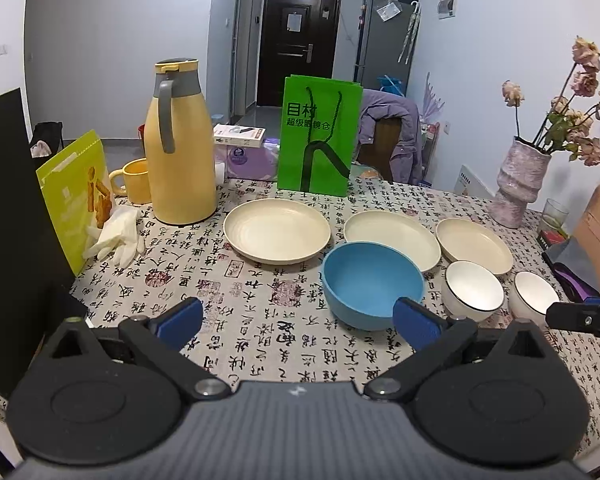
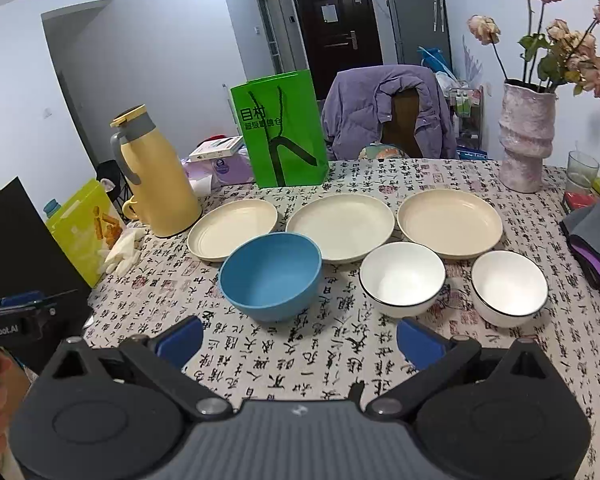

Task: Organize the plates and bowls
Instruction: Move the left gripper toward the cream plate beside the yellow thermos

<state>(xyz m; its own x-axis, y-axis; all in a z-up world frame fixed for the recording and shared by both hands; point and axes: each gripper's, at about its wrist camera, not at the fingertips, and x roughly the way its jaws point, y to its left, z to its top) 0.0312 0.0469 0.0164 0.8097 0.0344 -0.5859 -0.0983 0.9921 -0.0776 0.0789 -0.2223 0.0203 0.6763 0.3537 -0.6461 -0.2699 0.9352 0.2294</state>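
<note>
Matte blue bowl (image 2: 271, 276), three cream plates (image 2: 341, 226), probably ceramic; left gripper (image 1: 298, 322) and right gripper (image 2: 300, 338) gape, empty.

Three plates in a row across the middle of the surface (image 2: 440, 176): left plate (image 2: 232, 229), middle plate (image 2: 340, 226), right plate (image 2: 450, 223). Nearer my edge, three bowls in a row: big bowl (image 2: 271, 276) before the left and middle plates, then a small bowl (image 2: 402, 278), then another small bowl (image 2: 509, 288) toward the right edge. Thermos (image 2: 154, 176) near the left edge, behind the left plate. Bag (image 2: 280, 132) at the far edge. Vase (image 2: 526, 140) at the far right corner. Glove (image 1: 118, 234) at the left edge, before the thermos.
</note>
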